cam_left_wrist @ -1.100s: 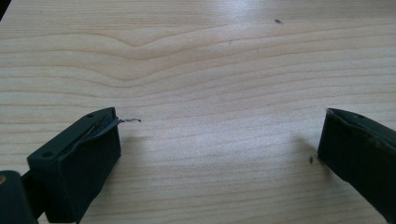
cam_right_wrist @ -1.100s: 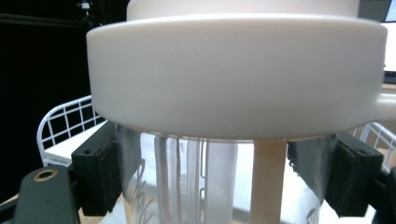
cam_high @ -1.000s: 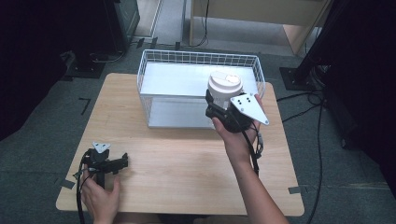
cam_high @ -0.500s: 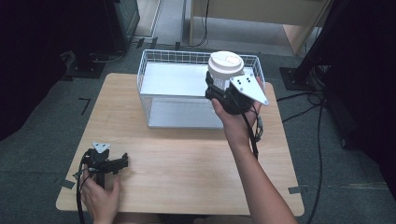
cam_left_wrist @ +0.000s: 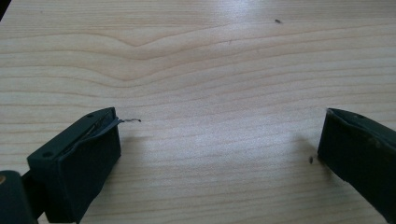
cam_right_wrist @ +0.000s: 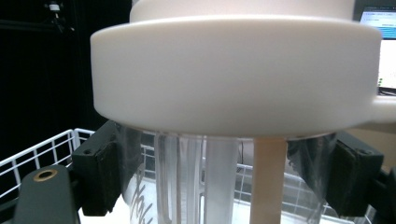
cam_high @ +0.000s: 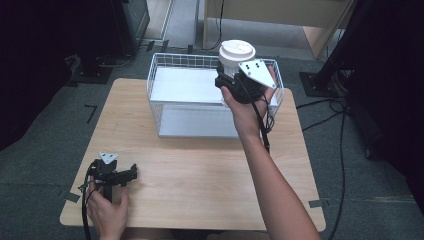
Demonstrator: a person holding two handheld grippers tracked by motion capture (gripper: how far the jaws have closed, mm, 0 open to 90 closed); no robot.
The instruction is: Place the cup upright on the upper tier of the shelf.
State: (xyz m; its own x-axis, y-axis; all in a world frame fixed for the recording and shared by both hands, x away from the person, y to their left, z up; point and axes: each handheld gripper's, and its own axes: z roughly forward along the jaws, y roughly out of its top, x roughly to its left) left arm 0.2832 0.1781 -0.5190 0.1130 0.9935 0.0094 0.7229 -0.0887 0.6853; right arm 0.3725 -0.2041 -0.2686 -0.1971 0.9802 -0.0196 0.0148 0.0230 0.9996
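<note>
High view: my right claw [cam_high: 231, 75] clamped on clear white-lidded cup [cam_high: 237, 54], lifted above wire basket [cam_high: 165, 100] to clear its rim. Left gripper view: my left claw [cam_left_wrist: 219, 154] apart, idle on table [cam_left_wrist: 210, 70]. Right gripper view: pads grip below lid [cam_right_wrist: 233, 70]

No legible text, brand or no. anywhere on the clear jar [cam_right_wrist: 219, 182] with its white lid [cam_right_wrist: 233, 70]. Dark script-like marks low on the jar's wall, approx. beside the left-hand jaw in the right gripper view, are too blurred and cut off to read. A lit screen [cam_right_wrist: 380, 32] at the top right edge of that view carries lines of writing, also too small and soft to make out.
</note>
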